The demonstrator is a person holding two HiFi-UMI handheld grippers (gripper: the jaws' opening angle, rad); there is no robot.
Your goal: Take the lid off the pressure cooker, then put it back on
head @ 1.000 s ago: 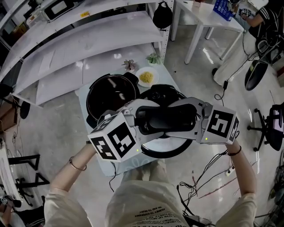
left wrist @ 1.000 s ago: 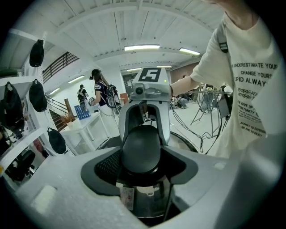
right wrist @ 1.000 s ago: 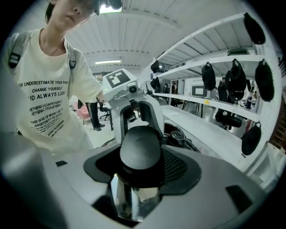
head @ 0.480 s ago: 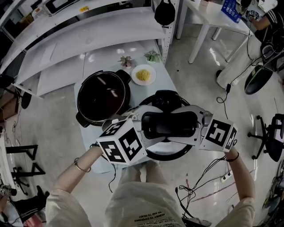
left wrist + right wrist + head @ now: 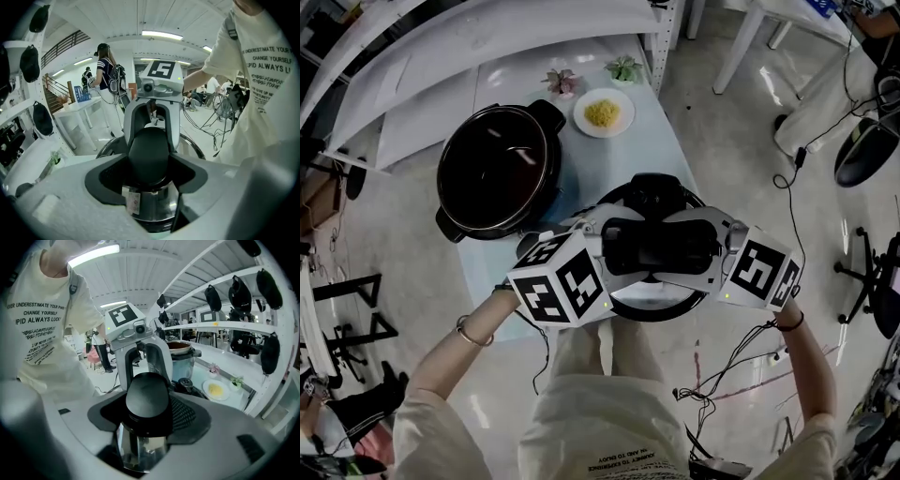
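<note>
Both claws are clamped on one thing. The left claw (image 5: 148, 174) closes its dark pads round one end of the lid's black handle (image 5: 149, 152), and the right claw (image 5: 149, 420) grips the other end in the same way, jaws wide because the handle is bulky. The two face each other across it.

The lid (image 5: 661, 309) hangs between them, clear of the pressure cooker pot (image 5: 494, 169), which stands open on the pale blue worktop (image 5: 591, 173) with its dark inside showing. A second ago, in the head view, the lid overlapped the pot's near rim. Now the pot lies well apart to the upper left, and the lid sits lower, over the worktop's near right corner. It has come down and away from the pot, with both grips unchanged.

Whether the lid's rim already touches the worktop cannot be told, as the claws cover it. A plate of yellow food (image 5: 603, 112) stands beyond, out of the way.

The first half of the task looks done: the lid is off. The descent suggests it is being parked beside the pot before going back on.
</note>
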